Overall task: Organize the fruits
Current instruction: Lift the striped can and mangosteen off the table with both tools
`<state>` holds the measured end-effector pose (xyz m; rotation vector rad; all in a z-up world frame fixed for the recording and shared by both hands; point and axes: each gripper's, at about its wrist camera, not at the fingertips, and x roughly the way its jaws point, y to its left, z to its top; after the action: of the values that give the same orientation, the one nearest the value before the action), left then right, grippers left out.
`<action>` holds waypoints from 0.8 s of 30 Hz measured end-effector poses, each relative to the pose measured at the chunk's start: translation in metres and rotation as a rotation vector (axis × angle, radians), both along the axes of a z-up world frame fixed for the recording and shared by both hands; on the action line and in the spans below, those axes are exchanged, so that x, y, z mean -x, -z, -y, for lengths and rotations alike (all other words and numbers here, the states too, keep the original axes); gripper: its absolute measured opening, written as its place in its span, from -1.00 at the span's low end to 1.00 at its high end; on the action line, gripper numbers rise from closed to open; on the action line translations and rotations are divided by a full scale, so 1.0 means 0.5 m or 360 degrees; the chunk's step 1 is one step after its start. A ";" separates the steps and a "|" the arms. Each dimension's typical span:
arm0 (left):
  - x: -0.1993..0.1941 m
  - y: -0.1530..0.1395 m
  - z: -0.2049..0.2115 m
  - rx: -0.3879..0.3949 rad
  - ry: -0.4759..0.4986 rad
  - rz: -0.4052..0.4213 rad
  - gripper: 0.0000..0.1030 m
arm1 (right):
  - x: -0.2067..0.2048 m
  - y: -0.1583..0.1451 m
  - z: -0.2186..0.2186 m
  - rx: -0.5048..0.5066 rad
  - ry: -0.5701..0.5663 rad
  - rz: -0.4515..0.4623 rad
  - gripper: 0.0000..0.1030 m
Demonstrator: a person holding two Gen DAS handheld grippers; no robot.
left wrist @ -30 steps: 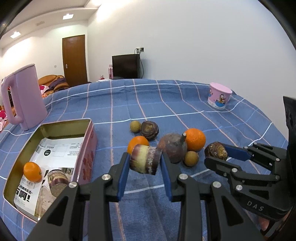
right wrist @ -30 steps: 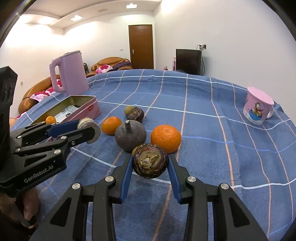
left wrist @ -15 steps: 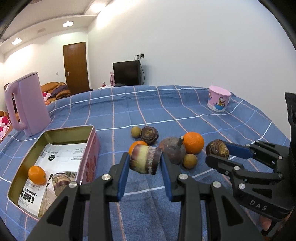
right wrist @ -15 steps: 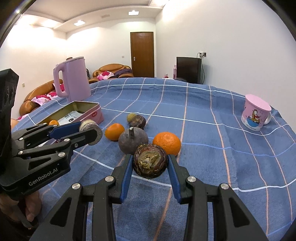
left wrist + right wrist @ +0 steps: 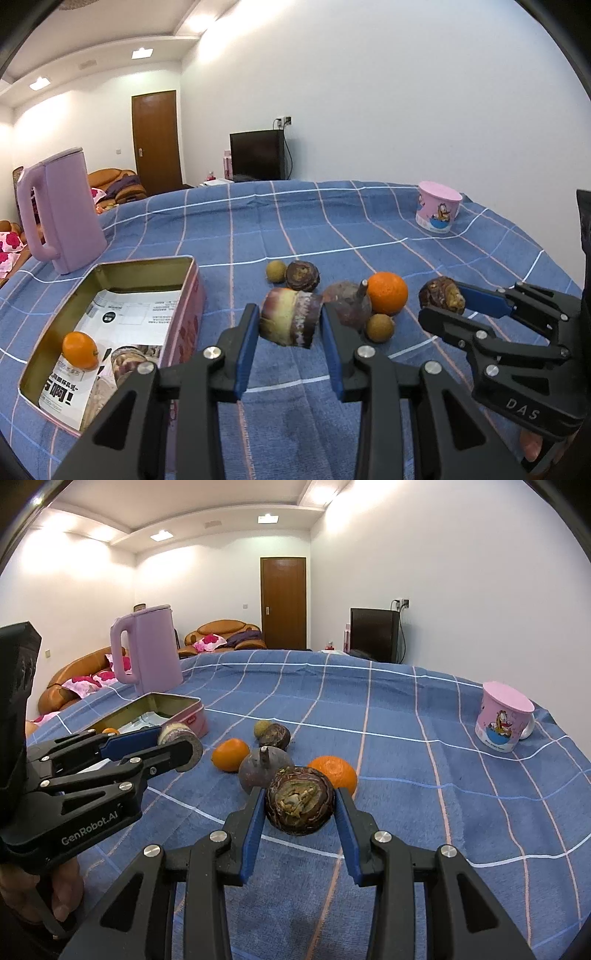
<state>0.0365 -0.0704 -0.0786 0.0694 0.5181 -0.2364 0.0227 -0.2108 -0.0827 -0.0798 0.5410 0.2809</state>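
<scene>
My left gripper (image 5: pixel 290 323) is shut on a cut purple-and-yellow fruit piece (image 5: pixel 290 320), held above the blue cloth right of the open tin box (image 5: pixel 184 266). The box holds a small orange (image 5: pixel 79 350) and a similar cut piece (image 5: pixel 127 360). My right gripper (image 5: pixel 300 802) is shut on a dark brown round fruit (image 5: pixel 300 800), also held above the cloth. On the cloth lie a mangosteen (image 5: pixel 264 773), two oranges (image 5: pixel 231 754) (image 5: pixel 334 771), another brown fruit (image 5: pixel 275 735) and small longans (image 5: pixel 379 327).
A pink kettle (image 5: pixel 61 218) stands behind the box at the left. A pink cartoon mug (image 5: pixel 437 210) stands at the far right of the table. A person's fingers (image 5: pixel 59 890) show under the left gripper. A sofa and a TV are beyond the table.
Both grippers have lifted with their fruits; the table and the fruits on it sit lower and farther in both views.
</scene>
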 end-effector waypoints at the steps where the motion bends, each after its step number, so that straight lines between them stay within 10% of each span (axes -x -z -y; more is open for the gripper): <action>1: 0.001 0.000 0.000 -0.0001 -0.0001 0.0005 -0.32 | 0.002 0.000 0.000 0.0000 0.0000 0.0004 -0.23; 24: 0.032 -0.014 0.005 -0.0027 -0.0006 0.0151 -0.32 | 0.027 -0.012 0.000 0.0000 0.0009 0.0138 -0.23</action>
<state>0.0203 -0.0731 -0.0715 0.0957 0.4258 -0.2237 0.0093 -0.2108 -0.0767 -0.0899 0.4548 0.2706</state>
